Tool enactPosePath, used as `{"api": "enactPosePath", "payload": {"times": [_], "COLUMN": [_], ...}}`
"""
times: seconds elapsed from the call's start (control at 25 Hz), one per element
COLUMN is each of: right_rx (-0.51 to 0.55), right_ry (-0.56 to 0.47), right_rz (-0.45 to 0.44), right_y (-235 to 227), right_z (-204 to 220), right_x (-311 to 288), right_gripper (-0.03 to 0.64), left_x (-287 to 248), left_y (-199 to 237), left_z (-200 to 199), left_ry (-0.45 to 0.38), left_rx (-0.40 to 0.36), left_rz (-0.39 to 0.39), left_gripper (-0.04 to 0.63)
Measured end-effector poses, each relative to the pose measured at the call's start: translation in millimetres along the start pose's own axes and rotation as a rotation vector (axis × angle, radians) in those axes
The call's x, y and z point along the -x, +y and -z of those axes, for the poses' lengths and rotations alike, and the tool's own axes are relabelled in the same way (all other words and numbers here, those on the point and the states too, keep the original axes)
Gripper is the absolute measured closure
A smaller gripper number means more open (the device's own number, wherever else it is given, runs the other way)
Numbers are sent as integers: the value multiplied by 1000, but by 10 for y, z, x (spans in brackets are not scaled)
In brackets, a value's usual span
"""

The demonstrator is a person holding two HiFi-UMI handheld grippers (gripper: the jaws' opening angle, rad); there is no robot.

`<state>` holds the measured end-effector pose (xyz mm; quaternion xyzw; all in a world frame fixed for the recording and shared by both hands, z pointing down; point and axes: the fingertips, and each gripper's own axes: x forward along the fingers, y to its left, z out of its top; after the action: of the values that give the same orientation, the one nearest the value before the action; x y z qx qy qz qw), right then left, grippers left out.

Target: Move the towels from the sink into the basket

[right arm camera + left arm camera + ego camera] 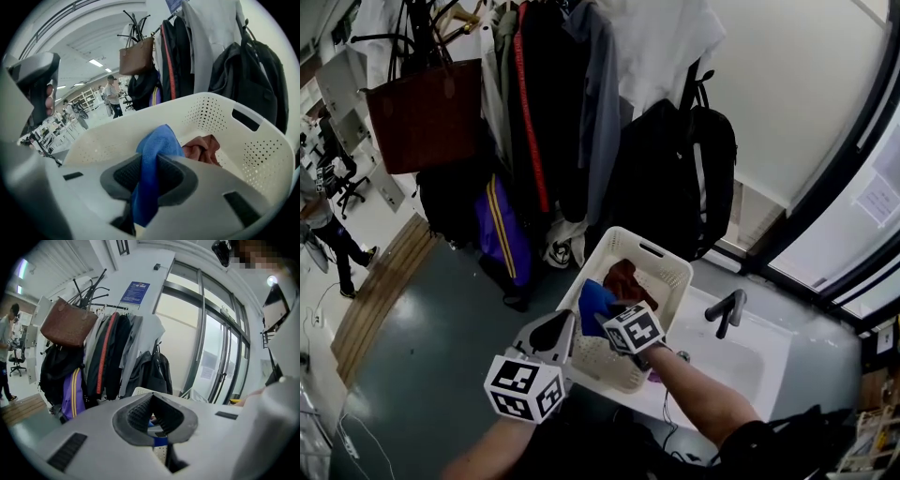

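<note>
blue towel (152,140): it is pinched at a fold between the pads of the right hand-held gripper (151,161). One end is bunched ahead of the jaws and the other hangs down behind them. It is held over the inside of the basket (211,112) and is not yet lying in it.
right hand-held gripper: the jaws are closed to a narrow gap, which is filled by the cloth. It is tilted down into the basket, judged so that the towel can be let go well clear of the rim.
rust-brown towel (202,149): it is seen crumpled on the basket floor, just beyond the blue one, so one towel is judged already delivered.
basket: it is white and perforated, with a handle slot. In the head view it is set on the white surface (705,281) just beside the sink (759,366), judged so that the carry is kept short.
sink: a white basin with a dark faucet (727,312). Part of it is covered by the right forearm (703,398), so it cannot be told whether more towels are left there.
left hand-held gripper (152,401): its jaws are brought together at the tips and nothing is held. It is kept near the basket's near-left rim, apart from both towels, and is judged idle.
step in hand: the blue towel is to be released.
behind the basket: a coat rack (422,19) is hung with jackets, a brown bag (422,112) and a black backpack (703,178).
</note>
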<state>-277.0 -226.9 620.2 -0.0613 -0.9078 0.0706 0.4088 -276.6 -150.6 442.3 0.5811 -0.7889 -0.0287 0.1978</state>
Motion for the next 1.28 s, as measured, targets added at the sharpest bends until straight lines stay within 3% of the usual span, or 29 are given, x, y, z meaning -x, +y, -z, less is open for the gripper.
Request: {"api": "enactPosePath", "payload": {"times": [0.68, 0.96, 1.12, 1.28], "right_rx": [23, 7, 33, 66], "right_ry": [197, 209, 211, 176], "right_rz": [39, 35, 52, 45], "right_y": [-144, -184, -194, -129], "right_z": [436, 493, 449, 299], "right_x": [-578, -677, -637, -511], "right_gripper": [525, 521, 479, 393], "left_x": [-100, -81, -58, -52], "left_y": [243, 273, 278, 238], "left_z": [168, 201, 178, 180], "left_ry": [60, 61, 55, 51], "left_rx": [49, 57, 54, 53], "left_rz": [4, 6, 10, 19], "left_gripper": [592, 592, 592, 592]}}
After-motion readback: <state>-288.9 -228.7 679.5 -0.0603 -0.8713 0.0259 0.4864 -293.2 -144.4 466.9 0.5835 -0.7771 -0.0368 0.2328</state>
